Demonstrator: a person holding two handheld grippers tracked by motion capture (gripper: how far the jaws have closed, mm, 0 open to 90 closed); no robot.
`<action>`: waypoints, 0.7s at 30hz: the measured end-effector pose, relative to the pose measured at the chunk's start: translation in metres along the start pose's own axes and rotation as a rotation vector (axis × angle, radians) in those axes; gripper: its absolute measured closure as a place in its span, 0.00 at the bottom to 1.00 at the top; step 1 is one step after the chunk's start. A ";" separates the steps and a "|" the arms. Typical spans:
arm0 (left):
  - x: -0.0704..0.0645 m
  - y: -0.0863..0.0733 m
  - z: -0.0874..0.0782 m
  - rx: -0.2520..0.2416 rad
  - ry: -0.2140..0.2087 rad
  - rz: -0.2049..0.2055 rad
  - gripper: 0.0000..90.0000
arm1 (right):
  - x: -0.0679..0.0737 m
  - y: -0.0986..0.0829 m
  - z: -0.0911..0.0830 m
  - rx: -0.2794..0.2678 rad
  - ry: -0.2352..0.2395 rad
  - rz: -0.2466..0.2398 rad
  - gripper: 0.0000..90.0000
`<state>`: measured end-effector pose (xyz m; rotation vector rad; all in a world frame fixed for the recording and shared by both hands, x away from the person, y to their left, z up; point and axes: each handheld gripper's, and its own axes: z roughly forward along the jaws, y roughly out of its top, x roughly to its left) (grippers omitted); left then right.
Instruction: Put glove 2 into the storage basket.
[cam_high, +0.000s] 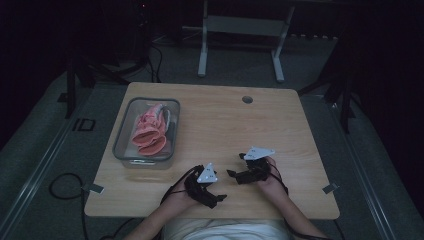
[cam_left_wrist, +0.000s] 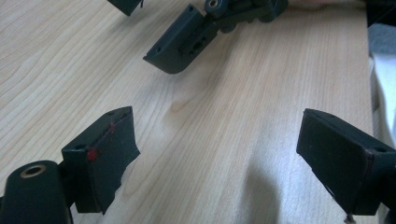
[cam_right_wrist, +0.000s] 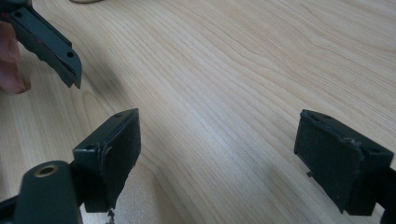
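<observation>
At the near edge of the light wooden desk (cam_high: 260, 120) I hold both grippers low over bare wood, jaws spread and empty on each. The pink rubber gloves (cam_high: 149, 134) lie bunched in the clear plastic bin (cam_high: 121, 131) by the desk's left edge, long axis running near to far. From my left gripper (cam_high: 216, 196) the bin sits forward and to the left; my right gripper (cam_high: 234, 173) is farther from it, so I judge the left should reach first.
</observation>
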<state>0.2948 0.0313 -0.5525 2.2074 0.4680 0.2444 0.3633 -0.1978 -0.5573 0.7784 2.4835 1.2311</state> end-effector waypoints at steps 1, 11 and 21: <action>0.000 0.000 0.000 -0.001 0.001 0.004 0.13 | 0.001 0.000 0.000 -0.002 -0.002 -0.001 0.16; -0.002 -0.001 0.001 0.003 0.007 0.018 0.13 | 0.000 -0.001 0.000 -0.006 -0.014 -0.004 0.16; -0.003 -0.001 0.001 -0.003 0.003 0.021 0.13 | -0.001 -0.001 0.000 -0.006 -0.016 -0.005 0.16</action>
